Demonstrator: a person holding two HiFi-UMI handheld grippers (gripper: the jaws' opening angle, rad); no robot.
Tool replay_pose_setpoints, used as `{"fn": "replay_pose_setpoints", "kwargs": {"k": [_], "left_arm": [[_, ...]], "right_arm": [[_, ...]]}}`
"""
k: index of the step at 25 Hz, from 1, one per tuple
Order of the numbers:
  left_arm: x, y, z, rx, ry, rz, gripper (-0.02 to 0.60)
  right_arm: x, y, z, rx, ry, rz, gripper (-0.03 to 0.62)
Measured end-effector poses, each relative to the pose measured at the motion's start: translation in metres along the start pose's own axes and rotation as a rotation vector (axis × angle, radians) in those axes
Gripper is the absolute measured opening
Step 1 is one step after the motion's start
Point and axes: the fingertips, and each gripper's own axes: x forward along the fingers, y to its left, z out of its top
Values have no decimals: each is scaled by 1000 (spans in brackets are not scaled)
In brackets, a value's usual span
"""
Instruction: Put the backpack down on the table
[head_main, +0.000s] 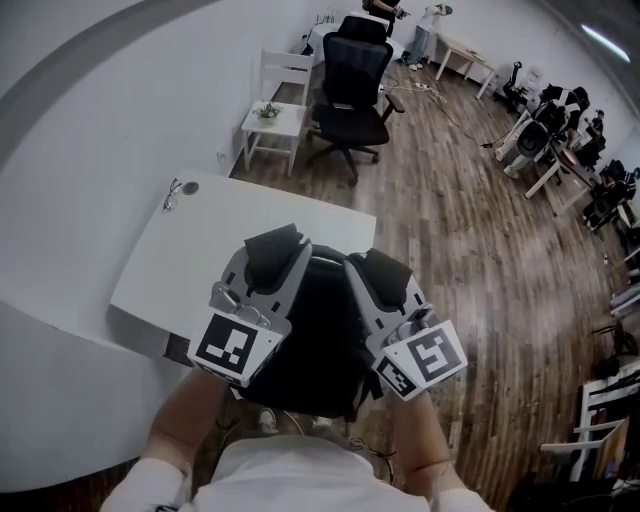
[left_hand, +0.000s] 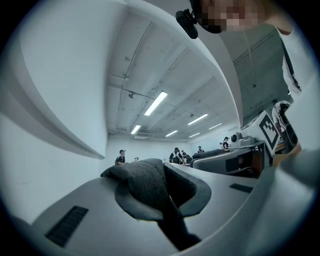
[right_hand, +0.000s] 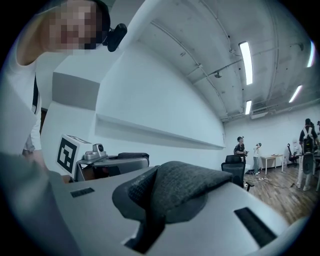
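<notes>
Now, backpack (head_main: 305, 345): black, slung between both grippers close to the person, at the near right corner of the table (head_main: 200, 250). Whether its base touches the top I cannot tell.
Left gripper (head_main: 273, 252): jaws pinched almost together on a fold of dark fabric (left_hand: 145, 182) (likely a strap or the backpack's top edge).
Right gripper (head_main: 386, 272): likewise nearly closed, clamping another fold of it.
Key relation: bare tabletop lies ahead and left of the grippers. The left one is nearer, seen over the top from above.
Axis: the backpack's width runs gripper to gripper, roughly along the table's near edge.
Next, in my judgement: carry forward-left, lower, then release.
</notes>
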Motion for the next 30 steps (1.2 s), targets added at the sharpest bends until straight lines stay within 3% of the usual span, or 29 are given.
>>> {"fn": "replay_pose_setpoints", "kwargs": {"k": [10, 20, 30], "left_arm": [[25, 21, -54, -4, 72, 27, 48], [63, 41, -150, -51, 284, 3, 48], [76, 59, -223, -120, 450, 17, 78]], "right_arm": [[34, -35, -43, -24, 62, -50, 49], [74, -84, -124, 94, 242, -61, 51], [91, -99, -197, 178, 405, -63, 51]]}}
